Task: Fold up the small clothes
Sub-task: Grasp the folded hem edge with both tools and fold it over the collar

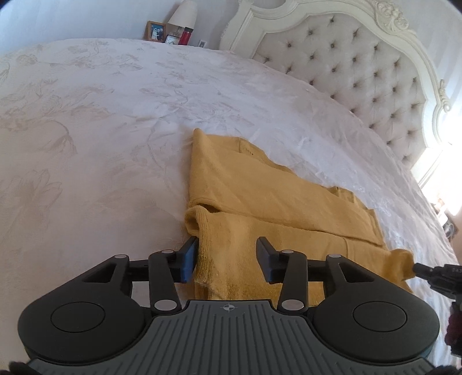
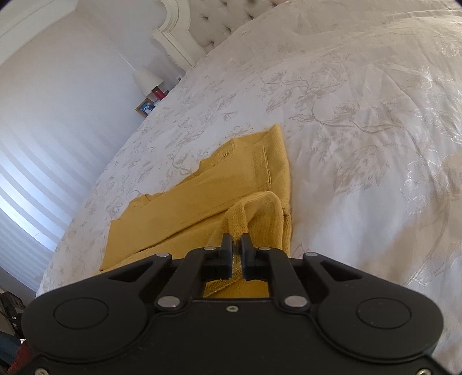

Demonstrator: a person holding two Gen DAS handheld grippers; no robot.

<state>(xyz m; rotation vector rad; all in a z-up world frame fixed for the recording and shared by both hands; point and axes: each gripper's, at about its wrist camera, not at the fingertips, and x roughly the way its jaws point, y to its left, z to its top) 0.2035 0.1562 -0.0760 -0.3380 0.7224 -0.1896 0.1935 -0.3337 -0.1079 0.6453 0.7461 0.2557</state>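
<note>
- A mustard-yellow knitted garment (image 1: 260, 196) is lying on the white floral bedspread (image 1: 86, 115), partly folded, with one long panel lying diagonally over the rest.
- The left gripper (image 1: 228, 259) is hovering at the near hem of the garment, its jaws standing partly apart. The blue-padded left finger (image 1: 189, 261) is sitting just beside the garment's left edge, and the other finger is resting over the knit; the pads are not pressing the cloth together.
- The right gripper (image 2: 236, 253) is standing at the garment's near right corner, its jaws narrowed to a slit with a thin edge of yellow knit pinched between them. A loop of the fabric is rising just beyond the fingers.
- Only the left wrist view is showing the tufted headboard (image 1: 361, 72) beyond the garment in full, plus the tip of the right gripper (image 1: 418, 269) touching the garment's right corner.
- Only the right wrist view is showing the ribbed band (image 2: 261, 167) on the garment's far part and the striped wall (image 2: 43, 150) left of the garment.
- Both views are taking in the lamp (image 1: 184, 13), picture frame (image 1: 155, 30) and red container (image 1: 184, 36) far beyond the garment, past the bed's far side.
</note>
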